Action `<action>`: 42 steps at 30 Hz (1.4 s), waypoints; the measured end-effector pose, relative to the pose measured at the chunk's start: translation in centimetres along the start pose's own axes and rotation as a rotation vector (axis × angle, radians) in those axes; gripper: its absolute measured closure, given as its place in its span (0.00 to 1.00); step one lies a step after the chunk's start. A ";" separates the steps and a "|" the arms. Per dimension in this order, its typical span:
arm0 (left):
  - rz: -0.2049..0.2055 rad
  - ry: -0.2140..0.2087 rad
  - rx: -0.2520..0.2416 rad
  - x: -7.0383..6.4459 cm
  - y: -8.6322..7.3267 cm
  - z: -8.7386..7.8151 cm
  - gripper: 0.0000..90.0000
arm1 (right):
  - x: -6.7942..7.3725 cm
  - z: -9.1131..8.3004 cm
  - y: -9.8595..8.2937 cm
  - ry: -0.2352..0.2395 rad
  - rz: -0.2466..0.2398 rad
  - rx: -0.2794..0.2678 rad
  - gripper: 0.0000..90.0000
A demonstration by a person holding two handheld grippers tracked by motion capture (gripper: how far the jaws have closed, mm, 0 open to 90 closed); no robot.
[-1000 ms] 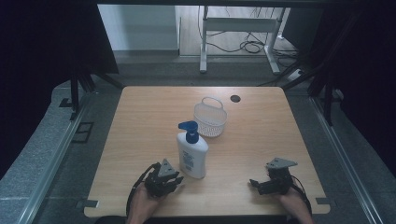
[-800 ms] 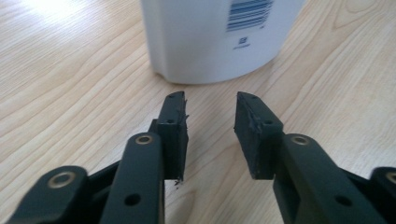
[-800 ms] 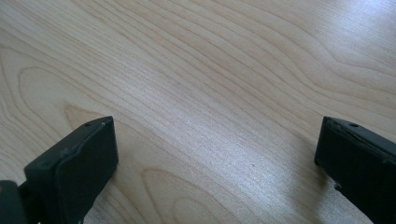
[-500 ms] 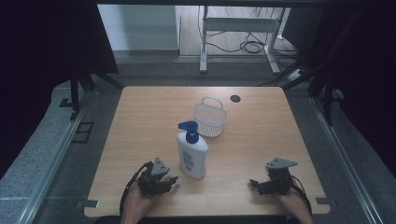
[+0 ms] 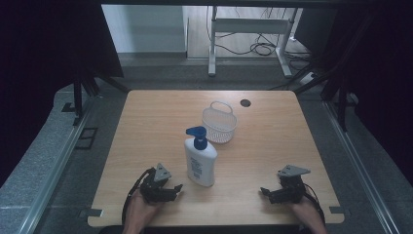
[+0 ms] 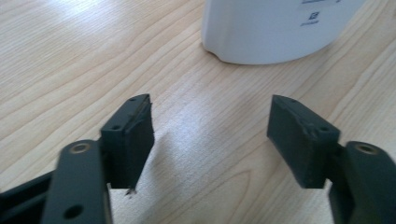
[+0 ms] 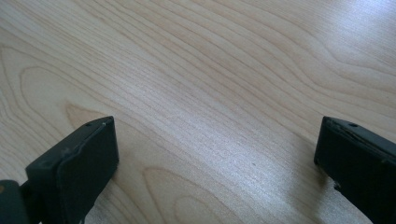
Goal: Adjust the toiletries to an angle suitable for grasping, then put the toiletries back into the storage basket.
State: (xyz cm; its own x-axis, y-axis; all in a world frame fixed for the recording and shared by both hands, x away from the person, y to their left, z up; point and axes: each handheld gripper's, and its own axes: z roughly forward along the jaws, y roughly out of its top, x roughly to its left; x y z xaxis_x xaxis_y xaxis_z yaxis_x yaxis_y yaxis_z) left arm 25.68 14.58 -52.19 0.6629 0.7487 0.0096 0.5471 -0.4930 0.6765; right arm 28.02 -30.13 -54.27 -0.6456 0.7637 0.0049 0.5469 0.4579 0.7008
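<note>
A white pump bottle (image 5: 199, 159) with a blue pump head stands upright near the middle of the wooden table (image 5: 146, 126); its base (image 6: 275, 32) fills the top of the left gripper view. Just behind it to the right sits a small white mesh basket (image 5: 219, 123). My left gripper (image 5: 174, 189) rests low at the table's front left, open and empty, its jaws (image 6: 210, 140) pointing at the bottle's base a short way off. My right gripper (image 5: 264, 191) lies at the front right, open wide (image 7: 215, 163) over bare wood, holding nothing.
A dark round hole (image 5: 245, 103) is set in the table near its far edge. Beyond the table stand a white metal frame (image 5: 253, 34) and floor cables (image 5: 258, 48). Metal rails (image 5: 58, 156) run along both sides.
My left gripper has drawn back toward the front edge and slightly left, away from the bottle. The right gripper, bottle and basket have stayed put.
</note>
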 end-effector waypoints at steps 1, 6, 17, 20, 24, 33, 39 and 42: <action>0.004 0.006 0.004 0.0 0.0 0.0 0.32 | 0.0 0.0 0.0 0.002 0.000 -0.001 0.00; 0.006 0.025 0.022 0.0 -0.1 0.5 0.24 | 0.0 -0.1 0.0 0.003 -0.001 -0.001 0.00; -0.002 0.058 0.043 0.2 -0.4 0.9 0.15 | 0.2 -0.6 0.4 -0.006 -0.024 -0.022 0.02; -0.016 0.059 0.045 0.3 -0.5 1.1 0.14 | 0.4 -0.8 0.7 0.007 -0.026 -0.041 0.02; -0.035 0.059 0.040 0.4 -0.6 1.3 0.14 | 0.7 -0.9 0.9 0.023 -0.032 -0.047 0.02; -0.073 0.021 0.024 0.9 -0.9 1.6 0.14 | 1.1 -1.0 1.6 0.047 -0.053 -0.063 0.00; -0.067 0.009 0.004 1.2 -1.2 1.7 0.13 | 1.9 -0.8 1.9 0.074 -0.086 -0.047 0.00; -0.064 0.005 -0.006 1.2 -1.3 1.7 0.13 | 2.2 -0.8 2.1 0.083 -0.093 -0.045 0.00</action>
State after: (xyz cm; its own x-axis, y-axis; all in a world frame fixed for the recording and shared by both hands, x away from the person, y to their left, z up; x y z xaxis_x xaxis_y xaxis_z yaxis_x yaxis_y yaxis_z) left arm 26.60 15.39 -54.32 0.6239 0.7809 -0.0303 0.5854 -0.4414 0.6800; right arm 27.37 -27.83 -52.23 -0.7352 0.6778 -0.0036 0.4596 0.5024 0.7324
